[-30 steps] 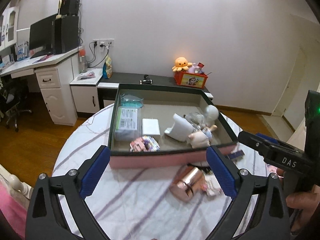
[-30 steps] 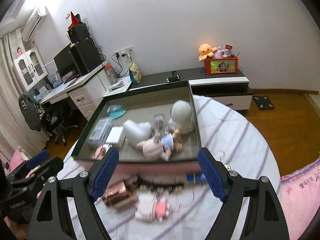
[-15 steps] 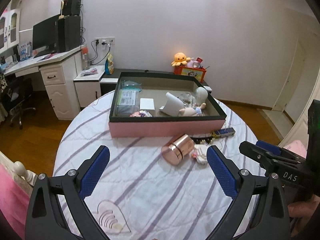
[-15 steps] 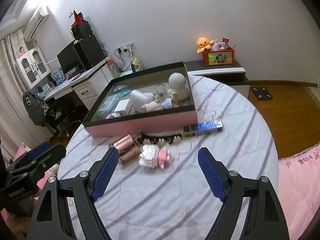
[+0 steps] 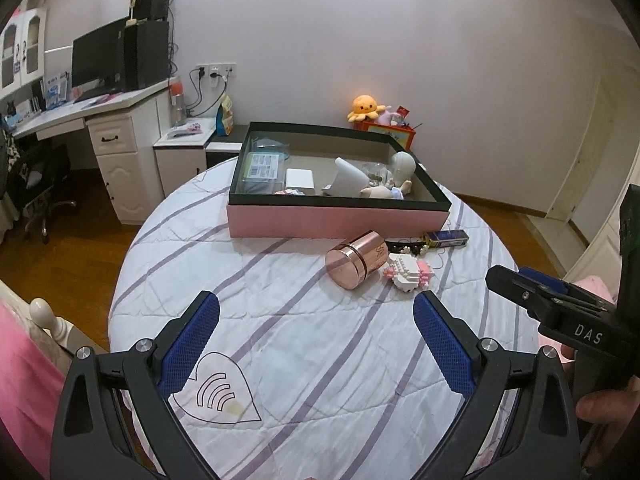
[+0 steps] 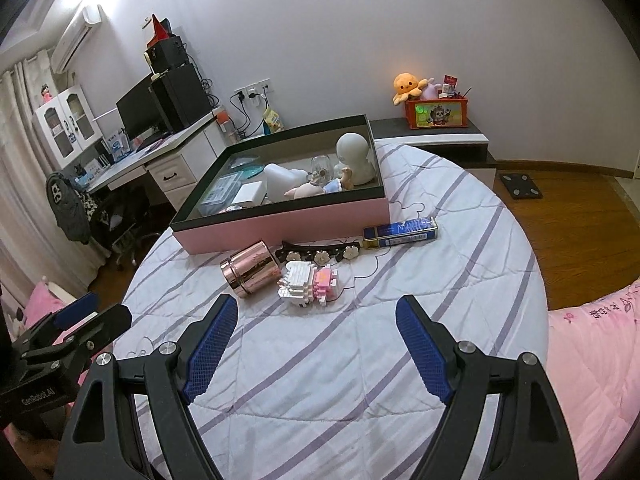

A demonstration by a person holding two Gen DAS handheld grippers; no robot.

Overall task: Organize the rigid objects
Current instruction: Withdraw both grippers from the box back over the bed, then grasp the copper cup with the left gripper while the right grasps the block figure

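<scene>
Left gripper (image 5: pixel 316 344): jaws spread wide, holding nothing, above the striped tablecloth (image 5: pixel 304 320)
Right gripper (image 6: pixel 316 344): jaws wide apart, nothing between them
Left view only: heart-shaped line drawing (image 5: pixel 216 396) on the cloth by the near edge
Right view only: black floor scale (image 6: pixel 520 185) on the wood floor; air conditioner (image 6: pixel 76 36)
Loose things: shiny copper canister (image 6: pixel 250 267) on its side, touching a white-and-pink brick figure (image 6: pixel 310 282); flowered black strap (image 6: pixel 320 252) and blue carton (image 6: pixel 400 232) just behind
Box: pink-walled box (image 6: pixel 280 224) with a dark rim, holding a doll (image 6: pixel 316 188) and white head form (image 6: pixel 354 158)
</scene>
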